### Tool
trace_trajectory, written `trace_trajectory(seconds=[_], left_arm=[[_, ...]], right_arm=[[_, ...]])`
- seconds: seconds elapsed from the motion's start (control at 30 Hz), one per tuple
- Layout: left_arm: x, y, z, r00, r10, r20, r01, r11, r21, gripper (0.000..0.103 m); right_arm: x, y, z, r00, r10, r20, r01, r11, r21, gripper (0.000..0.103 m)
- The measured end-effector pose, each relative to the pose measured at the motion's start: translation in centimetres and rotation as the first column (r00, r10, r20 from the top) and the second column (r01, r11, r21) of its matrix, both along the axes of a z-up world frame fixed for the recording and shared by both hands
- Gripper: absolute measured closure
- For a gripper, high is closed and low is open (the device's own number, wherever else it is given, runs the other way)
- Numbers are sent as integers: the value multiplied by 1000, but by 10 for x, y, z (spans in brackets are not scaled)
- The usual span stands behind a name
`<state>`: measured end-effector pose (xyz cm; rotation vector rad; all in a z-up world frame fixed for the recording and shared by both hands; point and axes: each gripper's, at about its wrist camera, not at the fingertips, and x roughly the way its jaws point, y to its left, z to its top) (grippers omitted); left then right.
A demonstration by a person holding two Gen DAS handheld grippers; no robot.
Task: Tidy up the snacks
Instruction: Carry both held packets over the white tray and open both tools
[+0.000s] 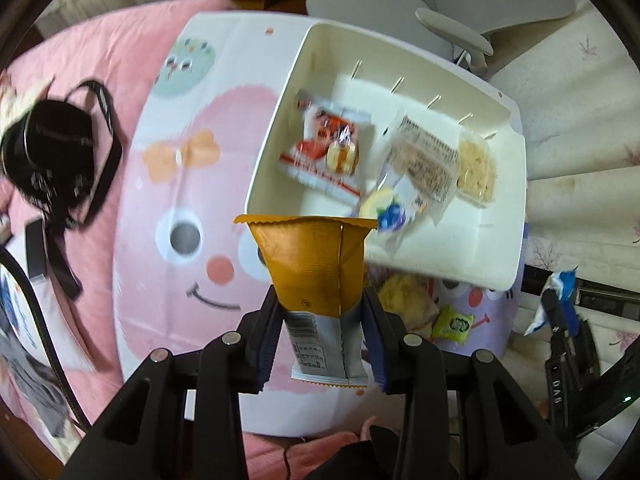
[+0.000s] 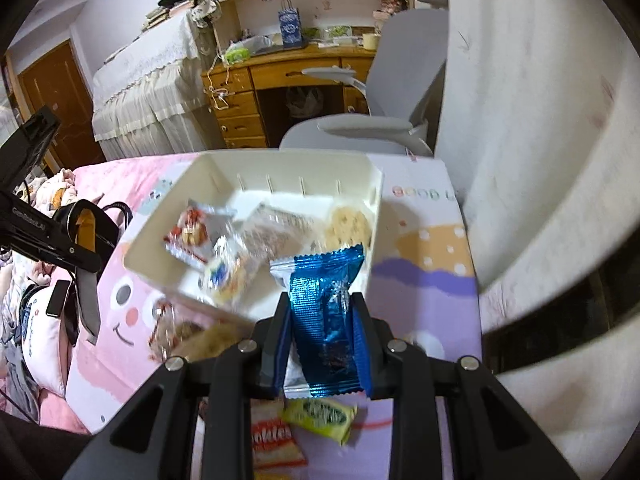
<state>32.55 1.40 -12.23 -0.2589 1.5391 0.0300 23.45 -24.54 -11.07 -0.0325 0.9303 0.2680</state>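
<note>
A white bin [image 1: 472, 248] sat on a cartoon-printed mat [image 1: 172, 264] spread over a pink bed [image 1: 100, 52], and it served as the landmark for everything else. Inside the bin lay several wrapped snacks: a red-and-white cake packet [image 1: 328, 148] toward its left side, a clear wrapper with a printed label [image 1: 424, 160] in the middle, a pale crumbly bar [image 1: 478, 168] against its right wall, and a small packet with a blueberry picture [image 1: 390, 212] nearer the front wall. The left tongs [image 1: 322, 320] were clenched on an orange-and-grey packet [image 1: 316, 264], which stood upright between the pads just in front of the bin's near wall and above the mat. The right tongs [image 2: 322, 344] were clenched on a shiny blue packet [image 2: 324, 308], whose top edge overlapped the bin's [image 2: 152, 248] near right corner in the right wrist view. Outside the bin, just in front of its near wall, a yellowish snack bag [image 1: 404, 300] and a small green packet [image 1: 456, 324] lay on the mat; the right wrist view also showed a red-and-white cookie packet [image 2: 276, 440] beside the green one [image 2: 320, 416]. A black strapped bag [image 1: 52, 152] lay on the bed well to the left of the bin, and a grey chair [image 1: 480, 4] stood behind it.
</note>
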Motion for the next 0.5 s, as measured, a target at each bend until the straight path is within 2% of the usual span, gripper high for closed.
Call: trace_trajectory(seconds=[0.2, 0.5], left_arm=[[35, -12, 10, 998, -55, 42, 52, 997, 59, 66], [65, -33, 16, 989, -98, 107, 87, 991, 99, 64]], right_arm=[[32, 8, 8, 1000, 8, 27, -9, 999, 33, 75], [57, 18, 4, 999, 29, 33, -31, 998, 53, 75]])
